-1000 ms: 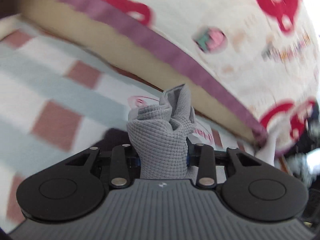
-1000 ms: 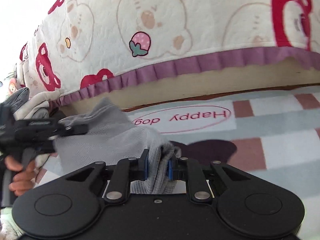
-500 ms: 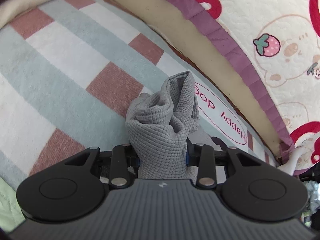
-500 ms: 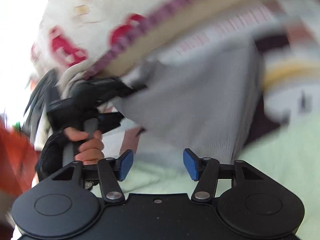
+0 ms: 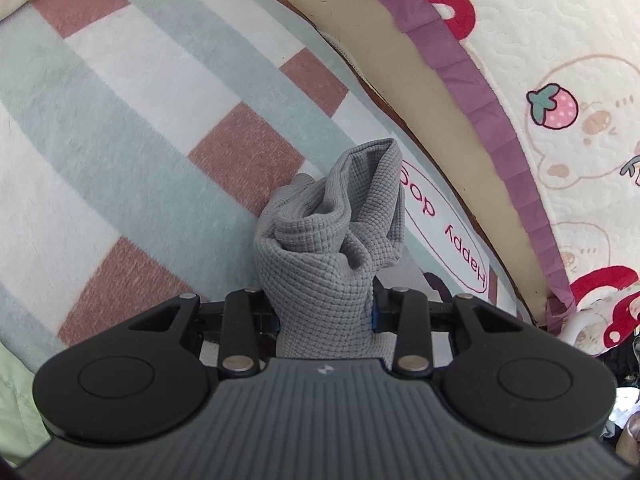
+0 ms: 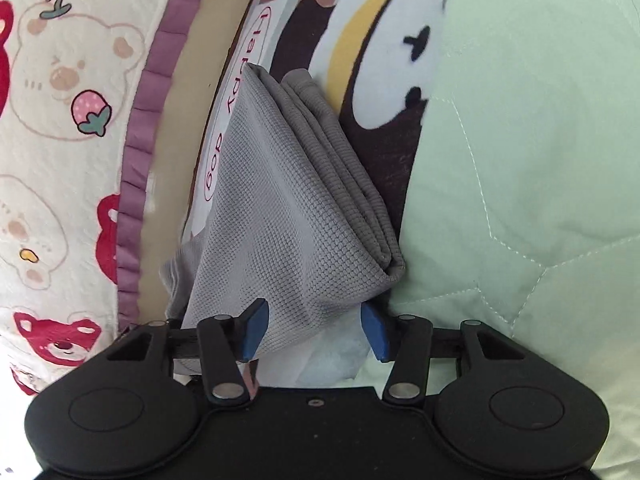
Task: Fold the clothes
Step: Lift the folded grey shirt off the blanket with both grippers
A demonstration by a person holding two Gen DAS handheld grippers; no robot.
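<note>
While the left gripper (image 5: 325, 312) is clamped on a bunched end of the grey waffle-knit garment (image 5: 332, 240), the right gripper (image 6: 314, 330) has its blue pads (image 6: 256, 330) standing apart and drawing together, with a lower edge of the same garment (image 6: 296, 216) between them but not visibly pressed from both sides. The left pad touches or nearly touches the cloth; the right pad stands clear of it.

The garment hangs in several stacked folds over a checked blanket (image 5: 132, 128) printed with a "Happy dog" label (image 5: 444, 232). Beside it lie a pale green quilt (image 6: 520, 168) and a cream bear-print cover with a purple frill (image 6: 144, 152).

Risks from this position, as judgements:

- Partial pinch. The right pads may close on the outer layer only, since the folded layers fan out toward the far side; the inner layers would then slip and the fold would open.
- Uneven tension. The left grip holds a crumpled wad, not a flat edge, so pulling the garment taut could twist it and set a skewed crease.
- Snagging. The quilt lies close to the right pad and could be caught along with the garment.
</note>
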